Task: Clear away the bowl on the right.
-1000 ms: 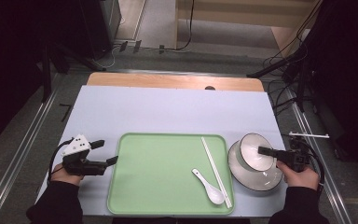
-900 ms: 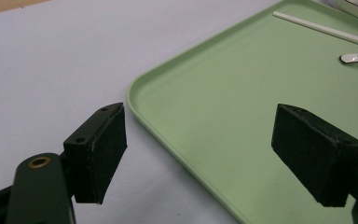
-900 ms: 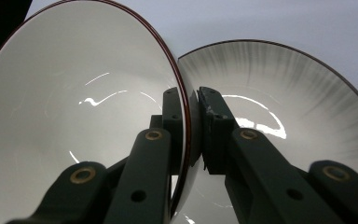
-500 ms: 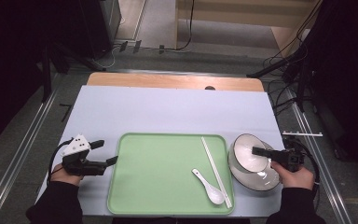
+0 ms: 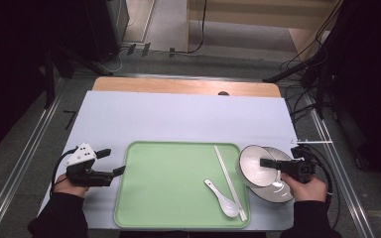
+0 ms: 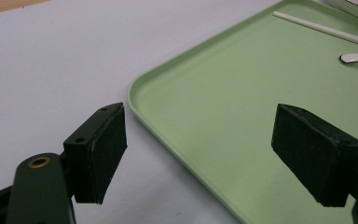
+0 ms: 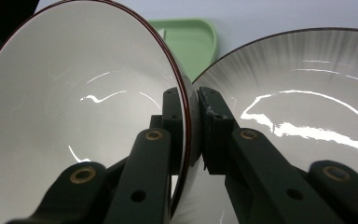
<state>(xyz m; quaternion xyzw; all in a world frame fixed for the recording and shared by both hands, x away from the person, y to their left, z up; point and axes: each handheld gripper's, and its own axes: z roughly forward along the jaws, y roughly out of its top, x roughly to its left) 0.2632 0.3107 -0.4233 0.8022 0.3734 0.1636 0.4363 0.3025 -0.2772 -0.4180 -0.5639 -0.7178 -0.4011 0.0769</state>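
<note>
Two bowls (image 5: 255,166) sit at the right of the table (image 5: 178,119), one lifted and tilted against the other (image 5: 283,183), its rim overlapping the right edge of the tray (image 5: 168,188). The right gripper (image 5: 264,162) pinches the wall of the tilted bowl (image 7: 74,107), one jaw inside, one outside. One spoon (image 5: 221,197) and one pair of chopsticks (image 5: 228,179) lie along the tray's right side; most of its green floor is bare. The left gripper (image 5: 110,162) rests just left of the tray, jaws spread wide across its near corner (image 6: 135,93), holding nothing. Behind the tray the table is open to its far edge.
</note>
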